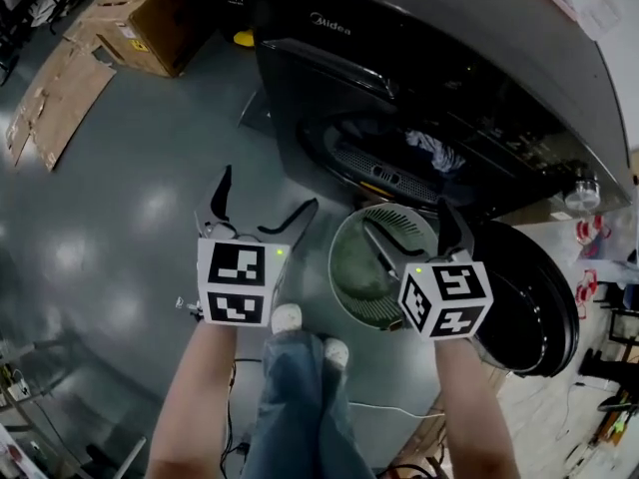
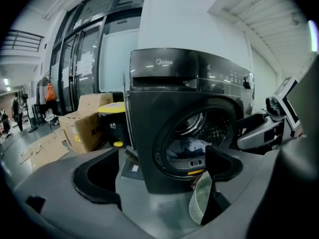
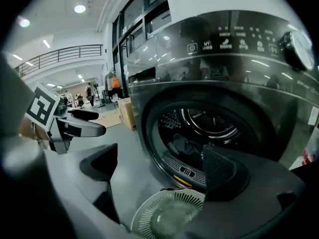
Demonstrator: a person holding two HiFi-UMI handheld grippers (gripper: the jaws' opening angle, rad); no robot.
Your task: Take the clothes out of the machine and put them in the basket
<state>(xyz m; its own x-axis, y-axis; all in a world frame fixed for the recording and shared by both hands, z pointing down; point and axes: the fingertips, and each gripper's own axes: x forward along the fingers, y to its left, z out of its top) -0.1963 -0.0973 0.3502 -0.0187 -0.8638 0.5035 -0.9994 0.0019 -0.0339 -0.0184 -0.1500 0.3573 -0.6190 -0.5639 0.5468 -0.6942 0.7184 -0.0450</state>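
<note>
A dark front-loading machine stands with its round door swung open to the right. Clothes lie low in the drum, a blue and white heap in the left gripper view and dark in the right gripper view. A round pale green slatted basket sits on the floor just in front of the opening. My left gripper is open and empty, left of the basket. Over the basket, my right gripper is open and empty too. Both point at the drum from a short way off.
Cardboard boxes and flattened cardboard lie on the grey floor to the left. A bin with a yellow lid stands beside the machine. The person's shoes are just behind the basket. A thin cable runs across the floor.
</note>
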